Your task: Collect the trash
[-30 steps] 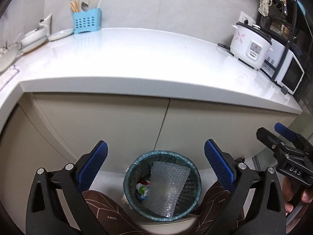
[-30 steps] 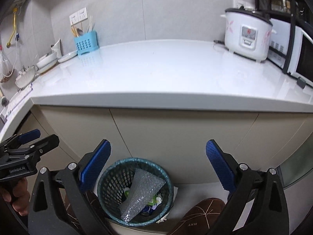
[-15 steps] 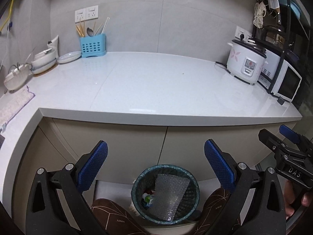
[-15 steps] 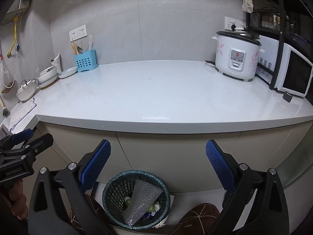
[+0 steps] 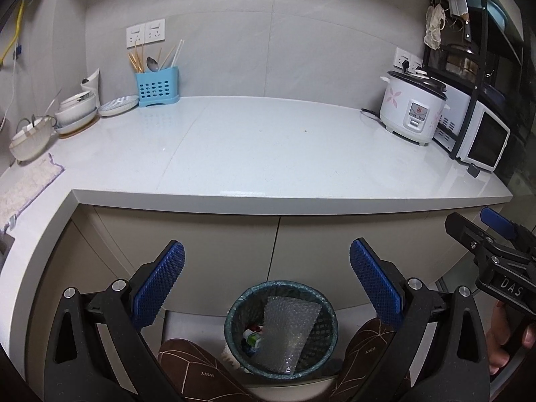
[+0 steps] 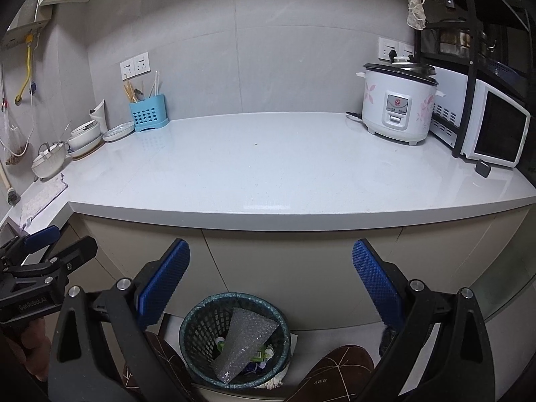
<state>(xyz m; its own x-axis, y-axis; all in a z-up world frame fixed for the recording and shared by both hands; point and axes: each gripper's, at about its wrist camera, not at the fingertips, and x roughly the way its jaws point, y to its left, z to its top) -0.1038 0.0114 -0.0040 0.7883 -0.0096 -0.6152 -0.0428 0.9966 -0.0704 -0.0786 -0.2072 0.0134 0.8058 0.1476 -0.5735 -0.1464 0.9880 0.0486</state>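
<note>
The left gripper (image 5: 266,283) and right gripper (image 6: 270,284) are hanging with fingers spread wide, gripping nothing; below, the mesh bin (image 5: 280,328) on the floor is holding bubble wrap (image 5: 287,330) and small wrappers, slippers (image 5: 197,368) flanking it; the collecting is looking done, so next is calling for a last scan; beyond, the countertop (image 6: 268,167) is showing no litter, only a rice cooker (image 6: 398,104) and utensil caddy (image 6: 147,112) along the back.

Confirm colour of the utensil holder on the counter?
Light blue, with rows of round holes in the front. The utensil holder shows best in the left wrist view.
</note>
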